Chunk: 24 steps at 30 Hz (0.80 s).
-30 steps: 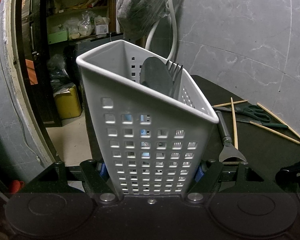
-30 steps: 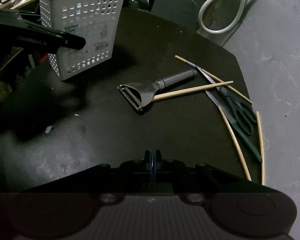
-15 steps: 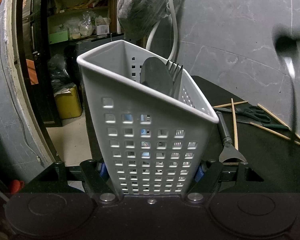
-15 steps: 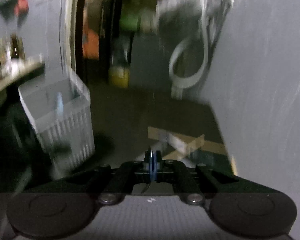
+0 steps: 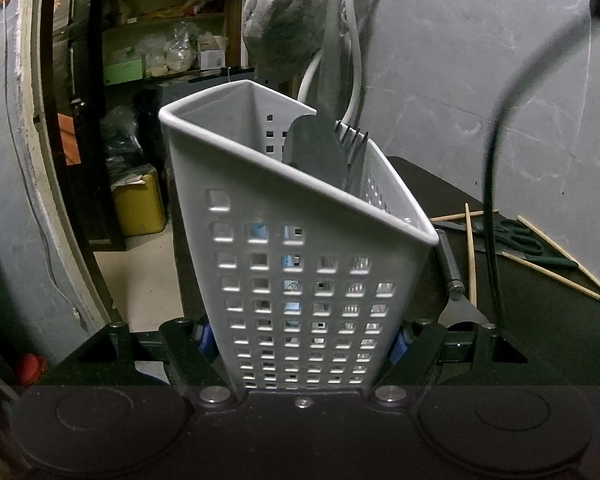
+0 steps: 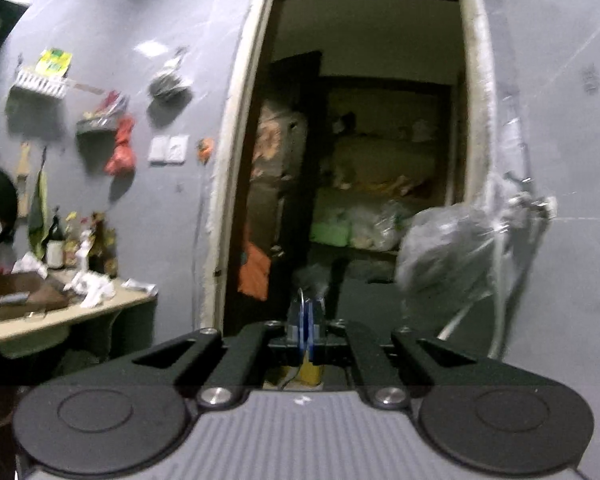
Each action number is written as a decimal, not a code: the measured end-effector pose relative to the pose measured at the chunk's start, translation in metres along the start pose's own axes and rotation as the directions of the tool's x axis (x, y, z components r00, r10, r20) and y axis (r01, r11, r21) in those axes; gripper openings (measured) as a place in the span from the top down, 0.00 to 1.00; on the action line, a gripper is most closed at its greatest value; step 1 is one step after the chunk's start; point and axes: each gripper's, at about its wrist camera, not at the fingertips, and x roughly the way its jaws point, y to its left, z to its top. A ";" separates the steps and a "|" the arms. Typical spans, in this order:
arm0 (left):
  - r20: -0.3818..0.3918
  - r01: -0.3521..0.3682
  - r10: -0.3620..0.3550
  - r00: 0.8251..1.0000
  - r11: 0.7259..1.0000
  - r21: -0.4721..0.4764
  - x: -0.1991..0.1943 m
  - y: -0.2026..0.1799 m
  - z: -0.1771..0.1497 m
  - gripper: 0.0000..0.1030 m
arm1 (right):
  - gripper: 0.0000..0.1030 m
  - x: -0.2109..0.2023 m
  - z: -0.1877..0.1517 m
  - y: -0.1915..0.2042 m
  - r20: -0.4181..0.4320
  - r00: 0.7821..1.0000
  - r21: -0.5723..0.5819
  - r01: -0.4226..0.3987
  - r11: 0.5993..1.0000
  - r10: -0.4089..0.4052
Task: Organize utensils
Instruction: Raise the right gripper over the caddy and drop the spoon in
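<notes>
Left gripper (image 5: 300, 344) jaws clamped on the lower walls of the white caddy (image 5: 292, 248), pads pressing both sides; caddy sits on the dark counter (image 5: 540, 320), tilted in the fisheye view. Spoon (image 5: 316, 152) and fork (image 5: 354, 140) stand inside it, heads up above the rim

Right gripper (image 6: 305, 316) jaws pinched together, nothing between them, aimed at the doorway (image 6: 360, 160), not at the work

Leftovers, all right of the caddy on the counter: peeler (image 5: 454, 292) lying just beside the caddy wall, chopsticks (image 5: 471, 256) scattered near it, scissors (image 5: 516, 236) further right, some sticks crossing them

Handling, my read:
- caddy: light thin plastic, flexes, tips easily, so the low clamp makes sense
- peeler: stiff metal, smooth round handle, likely slippery; grab mid-handle, stay off the blade head
- chopsticks: light, thin, roll under the pads; pinch near the middle, one at a time
- scissors: heaviest piece; grip at the pivot or the rubbery handles
</notes>
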 end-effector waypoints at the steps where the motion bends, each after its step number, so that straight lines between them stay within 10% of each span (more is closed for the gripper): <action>1: 0.001 0.000 0.000 1.000 1.000 -0.001 0.000 0.000 0.000 0.26 | 0.98 0.006 -0.007 0.005 -0.018 1.000 -0.013 -0.005 1.000 0.005; 16: 0.007 0.021 -0.021 1.000 1.000 0.009 0.001 0.008 -0.004 0.26 | 0.95 0.008 -0.082 0.032 -0.209 0.977 0.039 -0.026 0.999 0.034; 24: 0.006 0.029 -0.029 1.000 0.999 0.021 0.001 0.010 -0.005 0.26 | 0.55 -0.021 -0.080 0.026 -0.195 0.981 0.054 0.014 0.998 -0.003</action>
